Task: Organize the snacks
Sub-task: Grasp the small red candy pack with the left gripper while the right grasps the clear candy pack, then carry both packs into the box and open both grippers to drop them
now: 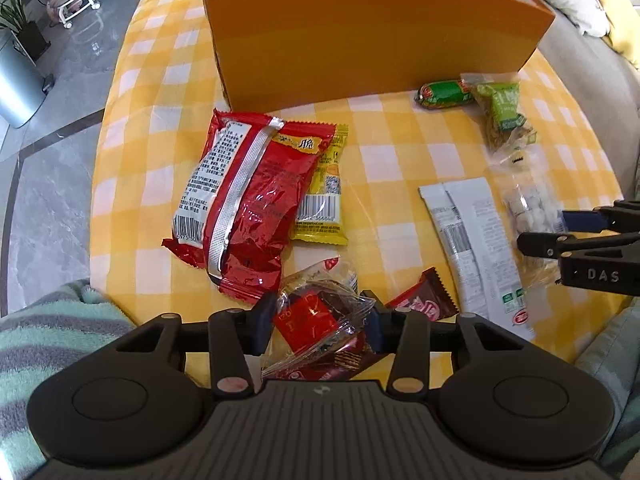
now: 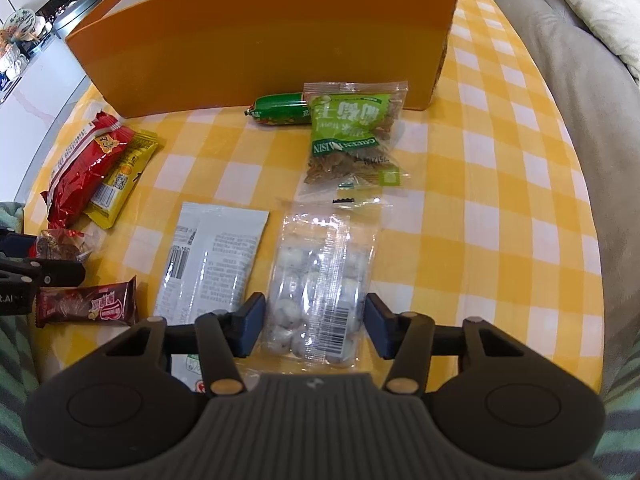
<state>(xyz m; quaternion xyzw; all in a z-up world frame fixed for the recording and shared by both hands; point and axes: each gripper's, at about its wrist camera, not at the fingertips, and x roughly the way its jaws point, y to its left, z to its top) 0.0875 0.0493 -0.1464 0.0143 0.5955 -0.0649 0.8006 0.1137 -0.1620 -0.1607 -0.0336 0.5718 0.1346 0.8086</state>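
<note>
An orange box (image 1: 372,36) stands at the back of the yellow checked table; it also shows in the right wrist view (image 2: 260,40). My left gripper (image 1: 320,322) has its pads against a clear packet with a red label (image 1: 316,320). My right gripper (image 2: 314,326) is open, its fingers on either side of a clear packet of white candies (image 2: 316,296) lying on the table. In the left wrist view the right gripper (image 1: 556,228) sits over that candy packet (image 1: 528,208).
On the table lie a red bag (image 1: 248,200), a yellow packet (image 1: 324,200), a brown wafer bar (image 2: 86,302), a white sachet (image 2: 212,260), a green raisin packet (image 2: 352,136) and a green sausage (image 2: 280,110). A sofa (image 2: 580,60) borders the right side.
</note>
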